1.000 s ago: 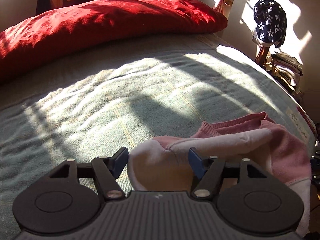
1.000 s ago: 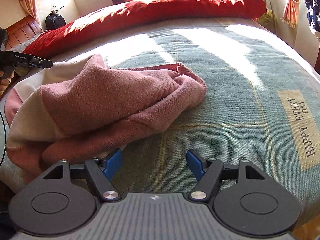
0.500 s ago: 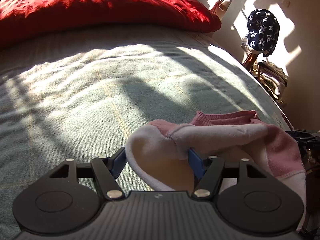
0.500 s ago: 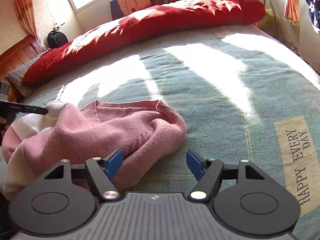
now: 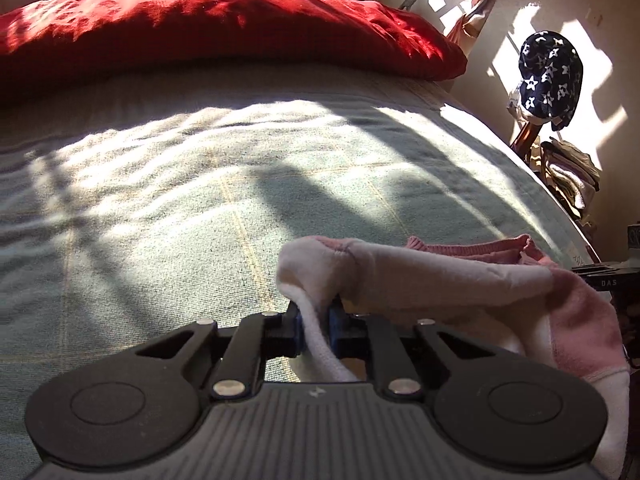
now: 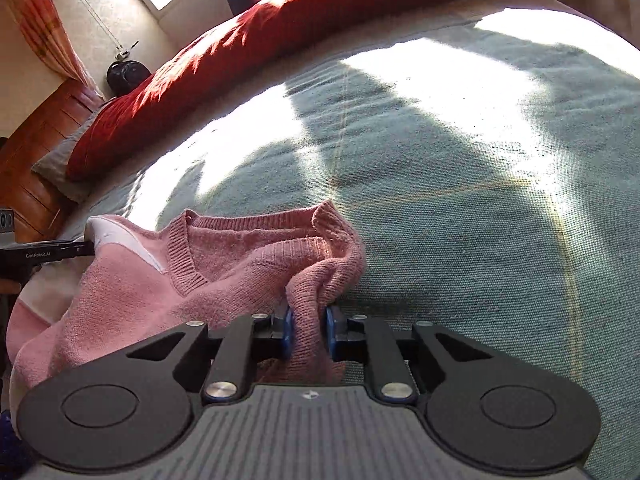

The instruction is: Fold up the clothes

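A pink and white knitted sweater (image 5: 480, 276) lies bunched at the near edge of the bed. In the left wrist view my left gripper (image 5: 314, 320) is closing its jaws on the sweater's white fold, with the pads pressing the cloth. In the right wrist view the sweater (image 6: 160, 292) shows its V-neck collar, and my right gripper (image 6: 307, 320) is closing on a pink bunch at its right end, pads pinching the knit. The left gripper (image 6: 48, 254) shows at the sweater's far left end. The right gripper (image 5: 600, 276) peeks in at the right edge.
A grey-green bedspread (image 5: 200, 200) covers the bed, sunlit in patches. A red duvet (image 5: 200, 20) lies along the far side. A dark star-patterned cloth (image 5: 550, 76) hangs by the wall over a clothes pile (image 5: 568, 176). A wooden headboard (image 6: 36, 152) stands at the left.
Both grippers went from open to shut on the sweater. The right gripper moved left along the bed to the sweater's pink end. The left stayed at the white fold.
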The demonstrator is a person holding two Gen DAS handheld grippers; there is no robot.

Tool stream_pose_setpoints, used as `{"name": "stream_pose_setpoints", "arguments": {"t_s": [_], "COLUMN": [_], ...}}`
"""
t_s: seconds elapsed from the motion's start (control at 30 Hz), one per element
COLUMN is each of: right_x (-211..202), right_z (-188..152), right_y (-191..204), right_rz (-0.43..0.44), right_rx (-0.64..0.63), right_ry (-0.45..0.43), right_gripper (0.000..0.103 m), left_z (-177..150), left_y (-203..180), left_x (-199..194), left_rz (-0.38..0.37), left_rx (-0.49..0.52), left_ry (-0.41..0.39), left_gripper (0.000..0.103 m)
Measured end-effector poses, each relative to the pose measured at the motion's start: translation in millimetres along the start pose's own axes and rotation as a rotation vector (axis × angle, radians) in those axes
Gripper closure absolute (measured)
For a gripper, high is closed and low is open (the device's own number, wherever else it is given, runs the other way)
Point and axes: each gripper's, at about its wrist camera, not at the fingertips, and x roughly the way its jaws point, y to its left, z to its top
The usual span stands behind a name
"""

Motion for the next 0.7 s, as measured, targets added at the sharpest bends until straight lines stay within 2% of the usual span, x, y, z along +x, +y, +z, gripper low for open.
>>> {"name": "stream_pose_setpoints", "arguments": {"t_s": [0.17,0.37,0.57,0.7], "right_x": [-4,5,30,64], "right_z": [28,77,130,160], "right_y": [26,63,90,97], "right_rz": [-0.04,-0.098,-0.167,-0.238], "right_rx": [-0.122,-0.272,-0.363,-0.399], "right_ry": [-0.026,-0.061,-0.101,-0.102], "right_gripper": [0.087,0.088,0.088,0.088], "left_z": [17,43,68,77], "left_y": [1,27,48,59], "left_x": [-19,-36,-30,-14], "left_rz": [0.065,0.172,0.256,0.281], "left_rx": [-0.004,-0.031,-0.045,-0.084], "left_ry": [-0.064,-0.116,-0.121,-0.088], "left_gripper": [0.093,0.093,0.093,0.093]}}
